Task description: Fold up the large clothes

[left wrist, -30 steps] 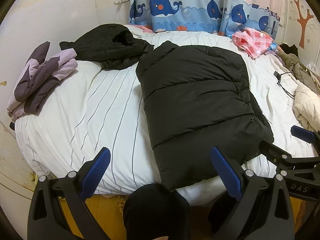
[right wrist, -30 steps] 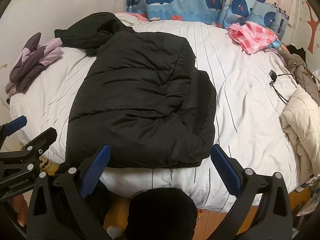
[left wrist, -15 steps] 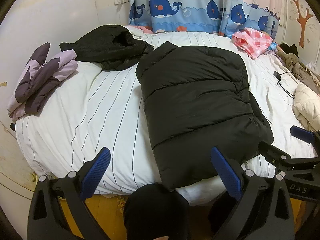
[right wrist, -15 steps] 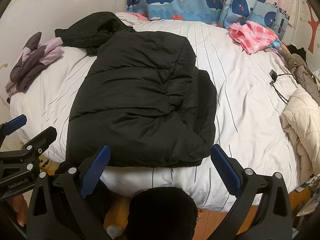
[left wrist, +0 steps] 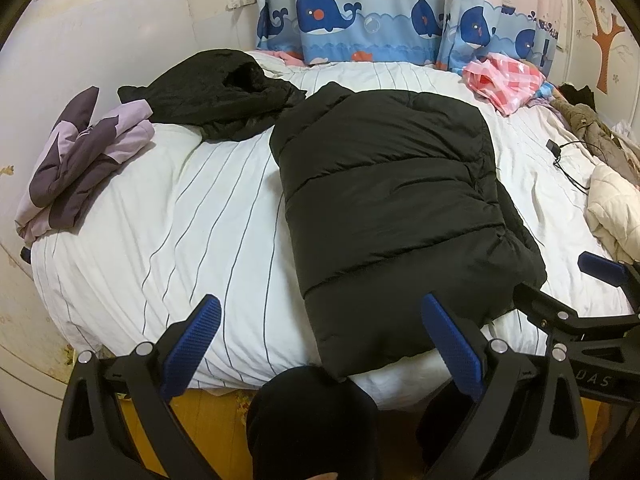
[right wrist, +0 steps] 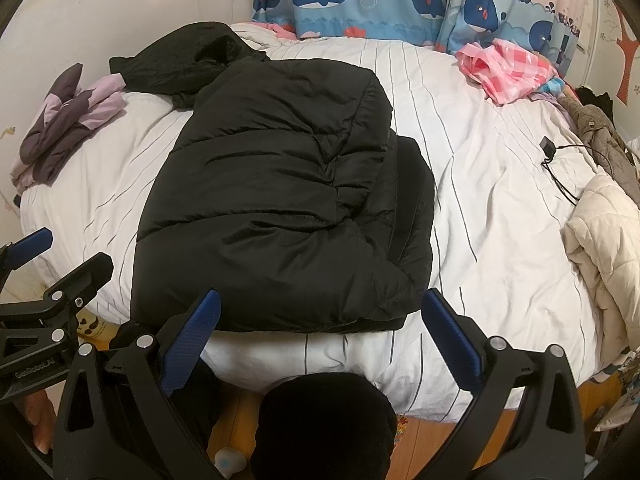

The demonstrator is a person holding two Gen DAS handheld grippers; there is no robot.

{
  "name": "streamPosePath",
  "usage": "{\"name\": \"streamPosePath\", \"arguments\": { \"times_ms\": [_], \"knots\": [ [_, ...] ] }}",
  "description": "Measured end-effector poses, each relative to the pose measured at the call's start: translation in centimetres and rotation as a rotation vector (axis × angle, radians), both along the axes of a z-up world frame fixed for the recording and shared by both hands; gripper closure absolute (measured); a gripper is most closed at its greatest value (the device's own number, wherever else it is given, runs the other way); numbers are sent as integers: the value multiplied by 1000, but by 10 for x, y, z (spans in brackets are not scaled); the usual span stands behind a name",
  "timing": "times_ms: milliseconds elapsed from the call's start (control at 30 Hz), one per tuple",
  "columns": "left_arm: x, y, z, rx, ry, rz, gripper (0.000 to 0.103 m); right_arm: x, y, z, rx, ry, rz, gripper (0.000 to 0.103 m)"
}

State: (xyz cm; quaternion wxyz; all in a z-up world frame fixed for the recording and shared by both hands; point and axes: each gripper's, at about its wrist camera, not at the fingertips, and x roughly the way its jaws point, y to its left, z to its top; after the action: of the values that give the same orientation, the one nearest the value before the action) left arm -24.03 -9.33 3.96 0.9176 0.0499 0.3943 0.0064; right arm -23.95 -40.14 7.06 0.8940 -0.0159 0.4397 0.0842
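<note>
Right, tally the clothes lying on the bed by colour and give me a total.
Black: 2, the folded puffer jacket and the crumpled garment behind it
Purple and lilac: 1, the folded jacket at the left edge
Pink checked: 1, the cloth by the curtain
Cream: 1, the quilted coat on the right
Olive-brown: 1, the coat at the far right
Total: 6

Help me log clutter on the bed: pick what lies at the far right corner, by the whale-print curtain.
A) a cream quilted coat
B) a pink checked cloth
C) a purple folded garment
B: the pink checked cloth lies crumpled just below the whale-print curtain.
</note>
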Motion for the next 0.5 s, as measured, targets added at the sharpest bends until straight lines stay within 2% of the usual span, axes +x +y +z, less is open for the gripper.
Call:
{"name": "streamPosePath", "arguments": {
  "times_ms": [500],
  "knots": [
    [6,5,-2,-5,20,-8,7,2,-3,-5,3,9,4,6]
  ]
}}
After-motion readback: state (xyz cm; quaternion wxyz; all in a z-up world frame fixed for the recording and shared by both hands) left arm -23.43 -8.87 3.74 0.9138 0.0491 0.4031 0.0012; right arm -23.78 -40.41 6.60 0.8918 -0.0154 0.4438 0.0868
